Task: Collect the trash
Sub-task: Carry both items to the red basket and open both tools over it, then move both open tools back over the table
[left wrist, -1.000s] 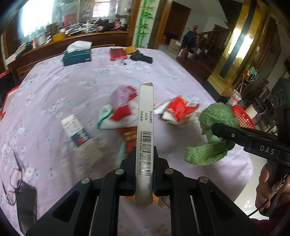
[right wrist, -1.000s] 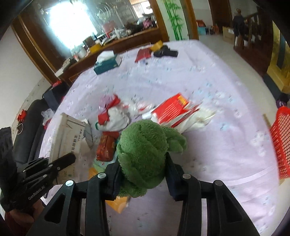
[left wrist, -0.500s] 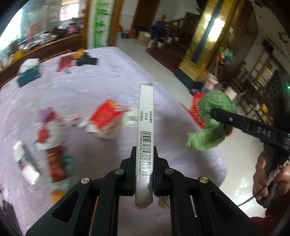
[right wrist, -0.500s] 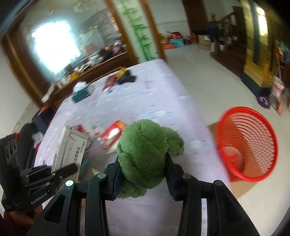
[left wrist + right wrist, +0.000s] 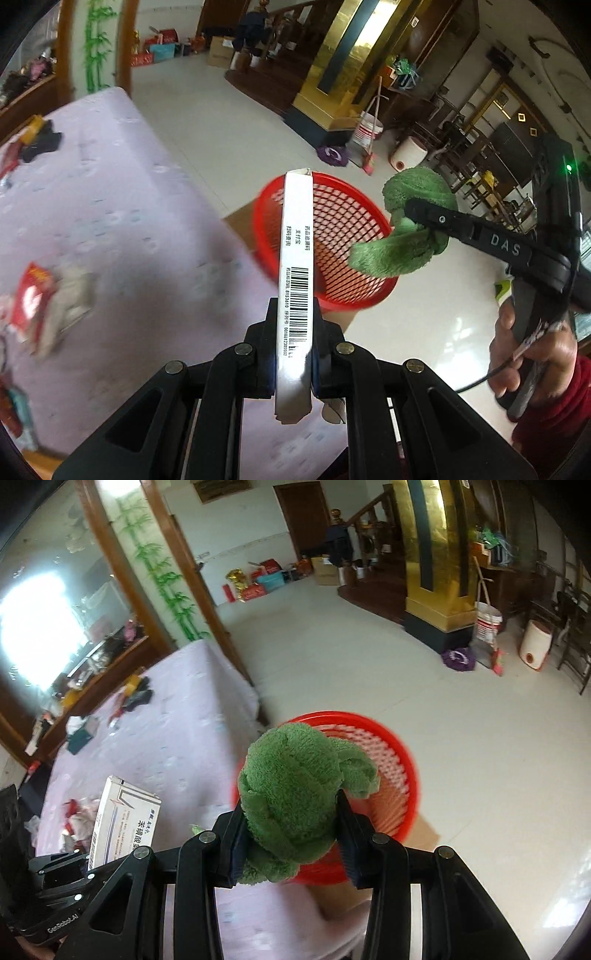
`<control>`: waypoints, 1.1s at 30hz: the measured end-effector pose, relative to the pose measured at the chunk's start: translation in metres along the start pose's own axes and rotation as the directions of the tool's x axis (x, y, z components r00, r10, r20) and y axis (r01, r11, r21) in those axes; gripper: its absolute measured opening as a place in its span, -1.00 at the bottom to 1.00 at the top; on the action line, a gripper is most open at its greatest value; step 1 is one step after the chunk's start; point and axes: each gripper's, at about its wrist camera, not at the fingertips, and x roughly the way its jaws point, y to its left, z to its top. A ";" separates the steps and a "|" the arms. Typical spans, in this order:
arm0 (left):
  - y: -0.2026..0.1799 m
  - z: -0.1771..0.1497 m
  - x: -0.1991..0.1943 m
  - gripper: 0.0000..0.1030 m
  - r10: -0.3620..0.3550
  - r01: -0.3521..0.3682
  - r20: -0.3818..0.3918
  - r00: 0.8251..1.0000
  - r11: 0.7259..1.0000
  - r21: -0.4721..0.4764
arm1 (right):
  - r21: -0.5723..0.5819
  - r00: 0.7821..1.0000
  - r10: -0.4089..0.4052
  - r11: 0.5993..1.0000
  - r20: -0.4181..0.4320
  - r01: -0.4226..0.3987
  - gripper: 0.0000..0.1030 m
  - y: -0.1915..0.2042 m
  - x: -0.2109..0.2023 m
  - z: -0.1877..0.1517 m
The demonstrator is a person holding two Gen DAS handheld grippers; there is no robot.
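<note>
Left hand-held gripper (image 5: 293,360): clenched on a flat white box (image 5: 295,273), held edge-up with the barcode side showing; the box's far end stands at 12 o'clock from the jaws and overlaps the basket rim in the left wrist view.
Right hand-held gripper (image 5: 291,845): grasping a balled green cloth (image 5: 295,797) between its pads, jaws partly apart around the bulk; in the left wrist view it comes in from 3 o'clock with a loose tail of cloth hanging toward the basket.
Table (image 5: 110,206): covered in a lilac flowered cloth, at 9 o'clock of the left view; blurred.
Red basket (image 5: 343,236): mesh plastic, on the floor just beside the table corner, on a piece of cardboard; it sits at about 12 o'clock beyond both held things. What is inside it I cannot tell.
Left on the table: a red and white packet (image 5: 40,295) at 9 o'clock, more wrappers at the 8 o'clock edge, dark items and a red one at the far 10 o'clock corner.
Progress: two pieces are picked up and near the basket, neither dropped in yet. By my judgement the round is about midway: release of both comes next, then more trips for the litter on the table.
Risk: the cloth's loose tail may catch on the rim.
</note>
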 end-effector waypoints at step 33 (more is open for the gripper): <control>0.045 -0.033 -0.085 0.07 0.203 -0.177 0.144 0.968 0.968 -0.177 | -0.110 0.964 0.254 0.959 -0.079 -0.261 0.35 0.070 0.013 0.003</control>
